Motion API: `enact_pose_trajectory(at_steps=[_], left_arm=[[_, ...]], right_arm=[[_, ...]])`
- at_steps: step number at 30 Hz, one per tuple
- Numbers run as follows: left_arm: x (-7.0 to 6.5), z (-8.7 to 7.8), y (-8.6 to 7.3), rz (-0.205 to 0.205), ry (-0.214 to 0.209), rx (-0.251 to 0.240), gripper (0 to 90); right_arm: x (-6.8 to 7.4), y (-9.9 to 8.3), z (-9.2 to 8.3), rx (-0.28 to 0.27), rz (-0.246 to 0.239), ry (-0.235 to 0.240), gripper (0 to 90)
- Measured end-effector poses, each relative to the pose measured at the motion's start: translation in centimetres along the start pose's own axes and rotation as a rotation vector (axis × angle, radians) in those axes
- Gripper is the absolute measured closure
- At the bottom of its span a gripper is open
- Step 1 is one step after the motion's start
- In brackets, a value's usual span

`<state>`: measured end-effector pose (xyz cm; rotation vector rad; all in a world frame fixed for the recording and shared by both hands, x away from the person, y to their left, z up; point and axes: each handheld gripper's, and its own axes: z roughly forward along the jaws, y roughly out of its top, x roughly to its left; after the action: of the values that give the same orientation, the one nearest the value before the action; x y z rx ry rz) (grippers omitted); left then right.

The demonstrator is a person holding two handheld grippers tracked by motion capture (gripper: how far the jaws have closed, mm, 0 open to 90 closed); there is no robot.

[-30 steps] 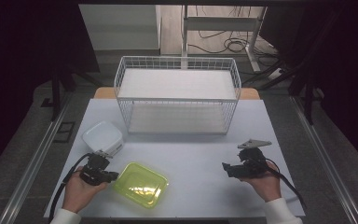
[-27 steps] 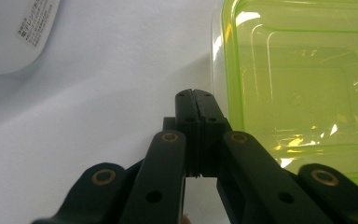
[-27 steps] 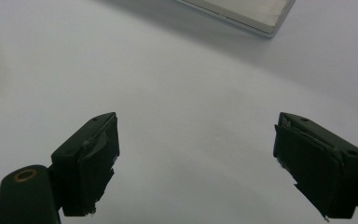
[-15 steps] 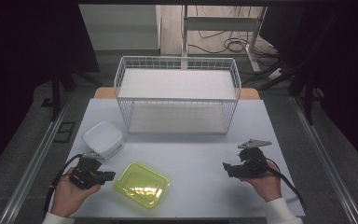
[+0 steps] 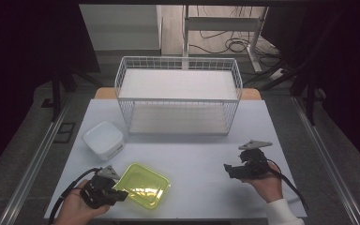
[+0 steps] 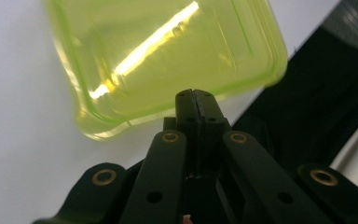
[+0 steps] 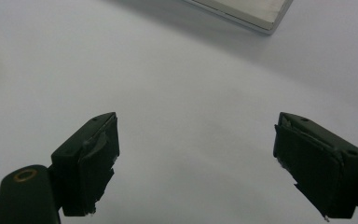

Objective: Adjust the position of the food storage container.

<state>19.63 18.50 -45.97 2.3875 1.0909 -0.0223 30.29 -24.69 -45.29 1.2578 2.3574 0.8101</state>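
Two grippers. Left gripper (image 5: 120, 194), near left: jaws pressed together, empty, tips just beside yellow-green container (image 5: 143, 184), whose far rim is cut off in the left gripper view. Right gripper (image 7: 196, 163): jaws wide apart over bare table (image 5: 201, 154), its tips hard to make out from above.

White tabletop (image 5: 197, 154) carrying three things.
A white wire-mesh basket (image 5: 178, 96) stands at the back, a white square plastic container (image 5: 103, 139) front-left, and a translucent yellow-green, seemingly empty square plastic tub (image 5: 143, 184) near the front edge.

Left claw (image 5: 120, 196) jaws pressed together, right claw (image 5: 228, 169) jaws spread wide, both held low
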Motion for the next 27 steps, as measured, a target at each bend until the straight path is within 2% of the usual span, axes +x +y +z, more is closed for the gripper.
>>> enact_pose_trajectory(at_steps=[4,6,10,19,27], left_arm=[[-0.7,1.2,-0.7,0.018,-0.017,0.069,90.0],[-0.9,1.7,-0.9,0.019,-0.026,0.087,90.0],[-1.1,3.2,-0.9,0.023,-0.013,0.110,90.0],[-1.0,4.4,-0.2,0.010,0.001,0.092,89.9],[-0.6,5.4,1.4,0.005,0.009,0.080,90.0]], right_arm=[[0.0,0.0,0.1,0.002,0.001,-0.002,14.0],[0.0,0.0,0.2,0.006,0.000,-0.007,14.0],[0.1,0.0,0.3,0.012,0.002,-0.008,14.0],[0.1,0.0,0.2,0.013,0.004,-0.010,14.0],[0.0,0.0,0.3,0.013,0.004,-0.009,14.0]])
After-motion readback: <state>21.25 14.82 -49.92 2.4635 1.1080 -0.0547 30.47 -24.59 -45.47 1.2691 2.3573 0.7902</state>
